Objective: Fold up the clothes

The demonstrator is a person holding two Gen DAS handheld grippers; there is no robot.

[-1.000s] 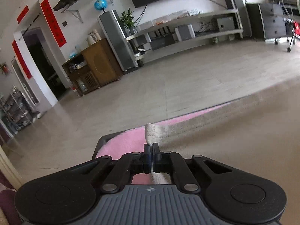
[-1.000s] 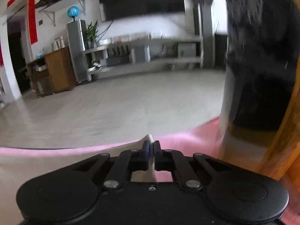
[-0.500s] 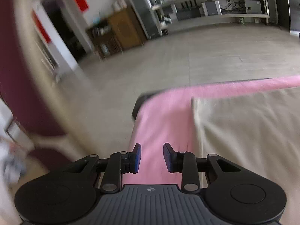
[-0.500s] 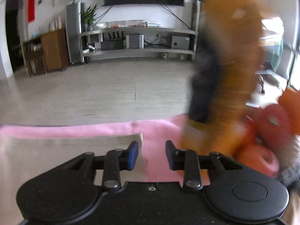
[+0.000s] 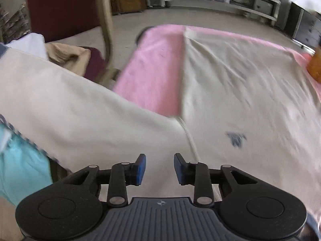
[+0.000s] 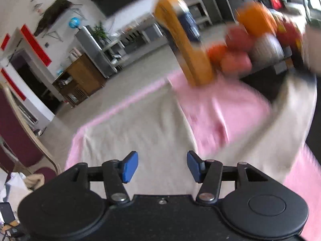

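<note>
— What's the left wrist view giving you?

— The left hand-held gripper (image 5: 159, 169) hangs over the cream shirt (image 5: 240, 92), blue pads apart by a narrow gap, nothing between them. It let go within the last second. The shirt lies spread on the pink cloth (image 5: 152, 68) that covers the worktop, body flat, one long sleeve (image 5: 76, 108) stretching off to the left of the shirt's body. A small dark emblem (image 5: 236, 138) sits on the chest, just ahead of the pads.

— Anything beside the shirt?

— A turquoise garment (image 5: 20, 164) at the sleeve's near end, and a dark red chair (image 5: 60, 6) beyond the sleeve. All of it is smeared with blur.

— And the right wrist view?

— The right hand-held gripper (image 6: 162, 167) is over the same shirt (image 6: 144, 124), jaws a little wider than the other's and just been opening, empty too. The other sleeve (image 6: 280, 124) runs off to the right of the shirt across the pink cloth (image 6: 224, 108). Beyond the shirt's far corner stands an orange bottle (image 6: 186, 48), with blurred red and orange fruit (image 6: 250, 40) right of the bottle.
</note>
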